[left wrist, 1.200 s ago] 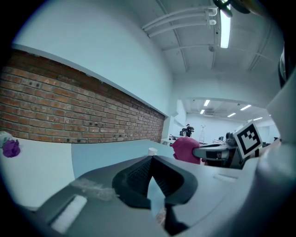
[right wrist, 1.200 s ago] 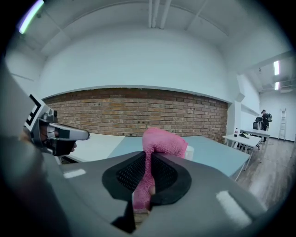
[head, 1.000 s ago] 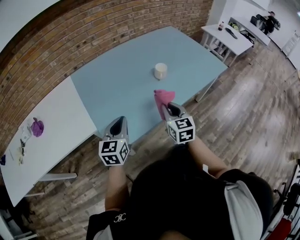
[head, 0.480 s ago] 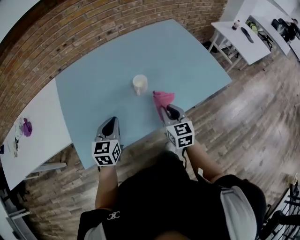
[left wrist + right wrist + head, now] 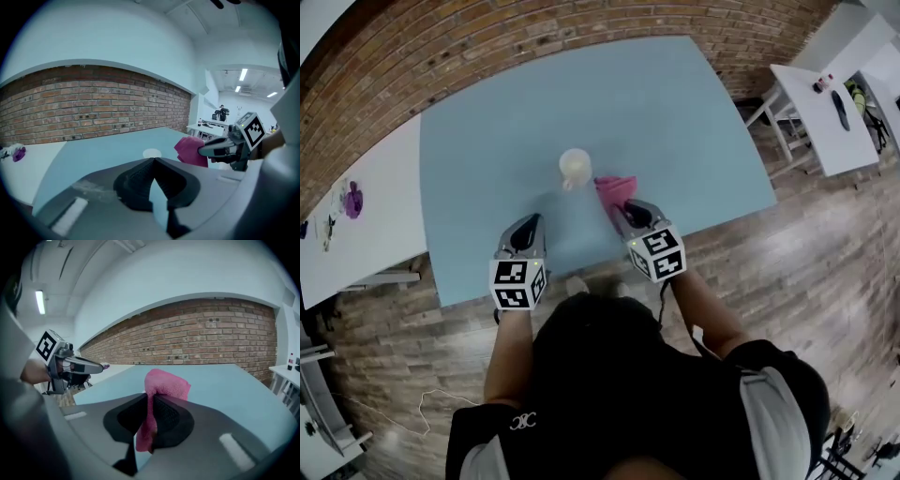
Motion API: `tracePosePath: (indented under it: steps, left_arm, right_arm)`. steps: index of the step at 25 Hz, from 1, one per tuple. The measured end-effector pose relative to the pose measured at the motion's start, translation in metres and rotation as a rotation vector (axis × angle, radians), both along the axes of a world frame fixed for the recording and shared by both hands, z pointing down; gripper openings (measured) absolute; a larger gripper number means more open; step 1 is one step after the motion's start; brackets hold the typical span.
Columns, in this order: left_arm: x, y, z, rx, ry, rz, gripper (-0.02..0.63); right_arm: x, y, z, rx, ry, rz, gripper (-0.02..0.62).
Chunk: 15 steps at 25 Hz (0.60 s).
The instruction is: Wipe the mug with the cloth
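A cream mug (image 5: pixel 575 166) stands upright on the light blue table (image 5: pixel 675 103), and its rim (image 5: pixel 151 153) shows beyond the left jaws. The pink cloth (image 5: pixel 616 190) hangs just right of the mug, clamped in my right gripper (image 5: pixel 625 212). In the right gripper view the cloth (image 5: pixel 164 386) runs down between the pressed pads. My left gripper (image 5: pixel 528 232) is shut and empty, over the table's near edge, left of the mug. The left gripper view shows the jaws (image 5: pixel 153 165) meeting, with the cloth (image 5: pixel 192 150) and right gripper (image 5: pixel 224 149) off to the right.
A brick wall (image 5: pixel 497 37) runs along the table's far side. A white table (image 5: pixel 356 225) with a purple object (image 5: pixel 353 200) adjoins on the left. Another white table (image 5: pixel 834 112) stands at the right. Wooden floor (image 5: pixel 825 272) lies below the near edge.
The view has swung left and both grippers have come forward over the table. The cloth in the right gripper now hangs close beside the mug. Both grippers stay shut.
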State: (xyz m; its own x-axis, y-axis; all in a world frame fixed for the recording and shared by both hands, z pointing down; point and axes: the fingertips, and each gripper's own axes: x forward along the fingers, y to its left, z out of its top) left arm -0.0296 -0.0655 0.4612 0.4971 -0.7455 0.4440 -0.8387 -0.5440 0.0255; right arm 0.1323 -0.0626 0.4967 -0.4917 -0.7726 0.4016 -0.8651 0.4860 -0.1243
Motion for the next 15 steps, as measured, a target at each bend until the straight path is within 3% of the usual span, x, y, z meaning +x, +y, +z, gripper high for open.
tracePosePath:
  steps: [3,5,9,12,15]
  left_arm:
    - [0.011,-0.009,0.013,-0.044,0.042,0.054,0.007]
    - [0.021,-0.015,0.029,-0.08,0.056,0.096,0.139]
    - [0.031,-0.034,0.062,-0.093,-0.014,0.102,0.143]
    - [0.043,-0.05,0.08,-0.064,-0.104,0.129,0.143]
    - [0.051,-0.063,0.102,-0.094,-0.13,0.147,0.143]
  right_arm:
    - [-0.005,-0.011,0.016,-0.038,0.04,-0.024,0.038]
    - [-0.005,-0.016,0.029,-0.076,0.079,-0.02,0.038]
    - [-0.005,-0.016,0.051,-0.172,0.095,-0.016,0.038]
    - [-0.008,-0.02,0.062,-0.2,0.157,-0.052,0.038]
    - [-0.016,-0.023,0.065,-0.22,0.19,-0.083,0.038]
